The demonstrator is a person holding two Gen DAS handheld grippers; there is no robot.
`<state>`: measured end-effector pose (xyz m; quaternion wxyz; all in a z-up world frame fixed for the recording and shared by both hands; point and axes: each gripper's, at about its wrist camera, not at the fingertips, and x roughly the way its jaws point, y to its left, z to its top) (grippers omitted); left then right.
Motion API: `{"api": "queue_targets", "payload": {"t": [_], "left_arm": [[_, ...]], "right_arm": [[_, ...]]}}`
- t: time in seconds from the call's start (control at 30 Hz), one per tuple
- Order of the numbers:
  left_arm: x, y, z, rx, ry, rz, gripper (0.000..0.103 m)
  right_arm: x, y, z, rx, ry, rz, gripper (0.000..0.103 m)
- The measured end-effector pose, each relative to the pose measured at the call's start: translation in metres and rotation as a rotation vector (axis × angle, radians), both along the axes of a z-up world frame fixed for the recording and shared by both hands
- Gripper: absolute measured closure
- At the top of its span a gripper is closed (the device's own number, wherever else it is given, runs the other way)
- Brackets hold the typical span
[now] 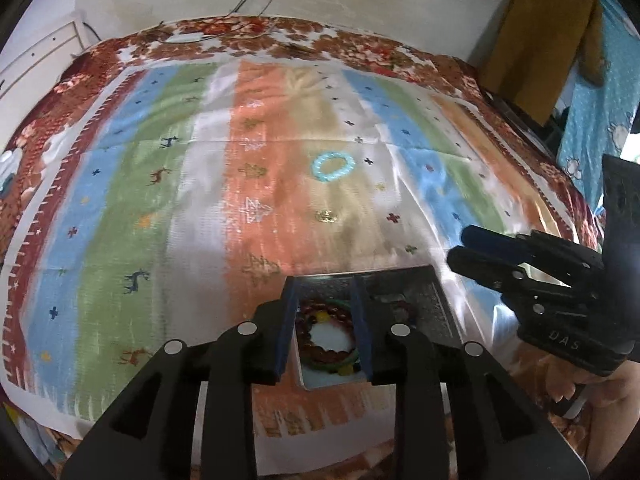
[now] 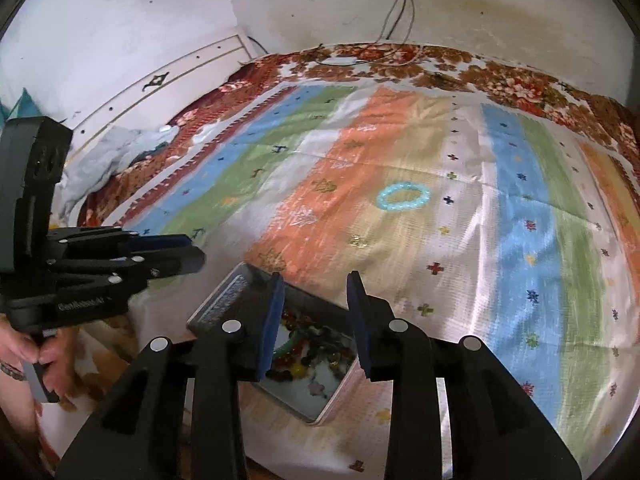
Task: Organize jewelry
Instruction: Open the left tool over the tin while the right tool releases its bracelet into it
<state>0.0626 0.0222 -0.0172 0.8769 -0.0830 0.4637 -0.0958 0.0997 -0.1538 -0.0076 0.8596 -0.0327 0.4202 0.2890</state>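
Note:
An open jewelry box [image 1: 430,300] [image 2: 338,398] lies on the striped cloth near the front edge, with beaded bracelets [image 1: 326,354] [image 2: 304,354] inside and its lid [image 2: 228,300] tilted back. A light-blue bead bracelet [image 1: 334,166] [image 2: 403,197] lies farther out on the cloth. A small gold piece [image 1: 326,216] [image 2: 357,241] lies between it and the box. My left gripper [image 1: 325,292] is open and empty above the box. My right gripper [image 2: 316,286] is open and empty above the box too; it also shows in the left wrist view [image 1: 464,248].
The striped cloth [image 1: 132,200] [image 2: 520,240] covers a bed with a floral red blanket [image 2: 500,76]. Cables [image 2: 400,12] hang down the wall at the back. A white drawer unit [image 1: 36,56] stands at the left. Blue and mustard fabric [image 1: 592,80] hangs at the right.

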Motion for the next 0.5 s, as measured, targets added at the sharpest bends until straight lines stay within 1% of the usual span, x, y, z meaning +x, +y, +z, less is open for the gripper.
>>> {"api": "queue_targets", "payload": {"t": [0.07, 0.13, 0.17, 0.37, 0.4, 0.43, 0.5], "left_arm": [[0.004, 0.001, -0.003, 0.01, 0.01, 0.002, 0.072], [0.01, -0.001, -0.004, 0.026, 0.015, -0.004, 0.07], [0.013, -0.003, -0.005, 0.033, 0.018, -0.008, 0.067], [0.032, -0.013, -0.008, 0.08, 0.019, -0.032, 0.063], [0.034, -0.015, -0.007, 0.096, 0.012, -0.041, 0.062], [0.036, -0.016, -0.007, 0.1, 0.008, -0.044, 0.06], [0.04, -0.016, -0.008, 0.105, 0.008, -0.046, 0.059]], "right_arm": [[0.004, -0.002, -0.003, -0.001, 0.012, -0.009, 0.07], [0.009, -0.004, -0.006, 0.003, 0.025, -0.017, 0.065], [0.011, -0.004, -0.006, 0.002, 0.027, -0.022, 0.062], [0.031, -0.011, -0.011, 0.004, 0.053, -0.071, 0.06], [0.034, -0.011, -0.011, -0.003, 0.053, -0.079, 0.056], [0.037, -0.011, -0.011, -0.013, 0.049, -0.088, 0.055], [0.044, -0.01, -0.011, -0.053, 0.023, -0.104, 0.054]]}}
